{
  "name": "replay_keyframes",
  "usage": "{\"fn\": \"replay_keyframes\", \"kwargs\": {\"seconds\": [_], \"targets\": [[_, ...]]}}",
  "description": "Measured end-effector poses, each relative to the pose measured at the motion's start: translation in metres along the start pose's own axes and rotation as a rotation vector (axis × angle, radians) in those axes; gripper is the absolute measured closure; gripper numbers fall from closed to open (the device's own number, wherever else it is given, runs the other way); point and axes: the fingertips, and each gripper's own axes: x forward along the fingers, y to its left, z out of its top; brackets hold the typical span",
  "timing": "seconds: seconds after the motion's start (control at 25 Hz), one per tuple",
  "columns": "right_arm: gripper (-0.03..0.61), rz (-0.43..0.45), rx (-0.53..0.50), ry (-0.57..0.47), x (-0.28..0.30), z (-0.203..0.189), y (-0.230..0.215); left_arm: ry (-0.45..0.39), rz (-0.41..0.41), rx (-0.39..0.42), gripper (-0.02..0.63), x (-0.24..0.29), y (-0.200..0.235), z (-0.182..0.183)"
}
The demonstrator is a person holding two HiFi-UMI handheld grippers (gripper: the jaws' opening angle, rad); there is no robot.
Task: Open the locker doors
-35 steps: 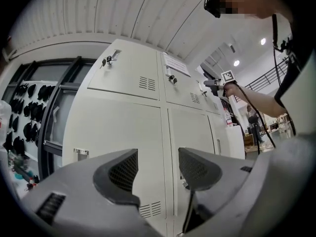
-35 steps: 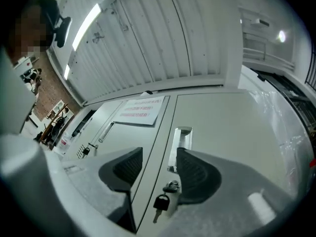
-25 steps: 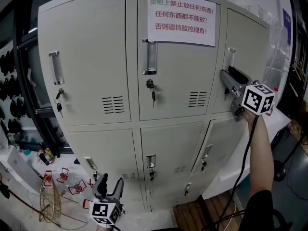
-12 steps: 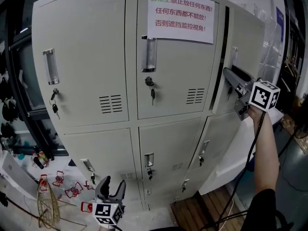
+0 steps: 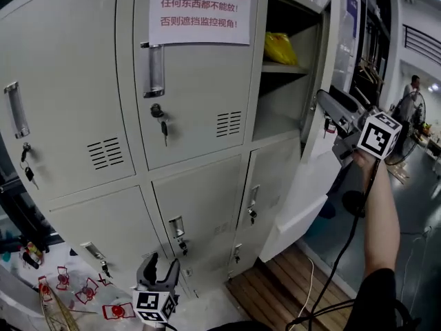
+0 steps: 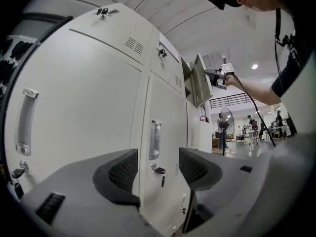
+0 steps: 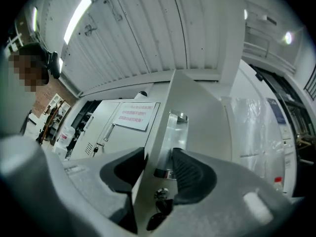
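One of six locker doors stands open: the upper right door (image 5: 325, 54) is swung wide of its compartment, its free edge running between the jaws of my right gripper (image 5: 322, 106). The jaws are closing on it, one pad behind the panel and the other beside the recessed metal handle (image 7: 176, 132), with no firm pinch that I can see yet. A key (image 7: 157, 196) hangs just below the jaws. I judge the door to be thin painted sheet steel: light, stiff and free on its hinges, but slick along the bare edge. The handle recess looks the surest place to hook or clamp, kept clear of the dangling key. Left of that gripper, inside the opened compartment, a yellow bag (image 5: 279, 47) sits on the shelf (image 5: 282, 67). Farther left, a paper notice (image 5: 200, 5) covers the closed middle door (image 5: 200, 109). My left gripper (image 5: 160, 262) hangs low with its jaws apart and empty, pointed at the closed lower doors (image 5: 200, 205).
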Motion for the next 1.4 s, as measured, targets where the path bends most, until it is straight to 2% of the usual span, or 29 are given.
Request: {"fn": "replay_keyframes", "kwargs": {"seconds": [0.24, 0.4, 0.52, 0.8, 0.88, 0.96, 1.08, 1.16, 1.28, 1.4], "targets": [[0.411, -0.126, -0.061, 0.027, -0.057, 0.010, -0.029, 0.018, -0.127, -0.007, 0.357, 0.024, -0.040, -0.008], [0.453, -0.245, -0.083, 0.042, -0.095, 0.014, -0.057, 0.032, -0.166, -0.018, 0.357, 0.035, -0.057, -0.013], [0.472, -0.320, -0.063, 0.028, -0.118, 0.013, -0.084, 0.045, -0.186, -0.025, 0.357, 0.042, -0.071, -0.016], [0.483, -0.408, 0.013, -0.028, -0.144, 0.000, -0.127, 0.055, -0.160, -0.016, 0.357, 0.046, -0.085, -0.018], [0.482, -0.438, -0.018, -0.045, -0.147, 0.003, -0.129, 0.061, -0.134, -0.014, 0.357, 0.044, -0.083, -0.018], [0.480, -0.485, -0.107, -0.093, -0.152, 0.015, -0.122, 0.069, -0.102, -0.011, 0.357, 0.040, -0.079, -0.019], [0.480, -0.451, -0.236, -0.226, -0.152, 0.044, -0.081, 0.088, -0.062, 0.000, 0.357, 0.034, -0.073, -0.020], [0.479, -0.384, -0.254, -0.287, -0.145, 0.044, -0.049, 0.084, -0.023, 0.029, 0.357, 0.030, -0.064, -0.020], [0.477, -0.273, -0.218, -0.270, -0.115, 0.001, -0.011, 0.070, 0.046, 0.047, 0.357, 0.021, -0.052, -0.016], [0.477, -0.188, -0.107, -0.197, -0.080, -0.076, 0.021, 0.070, 0.128, 0.059, 0.357, 0.001, -0.037, -0.012]]}}
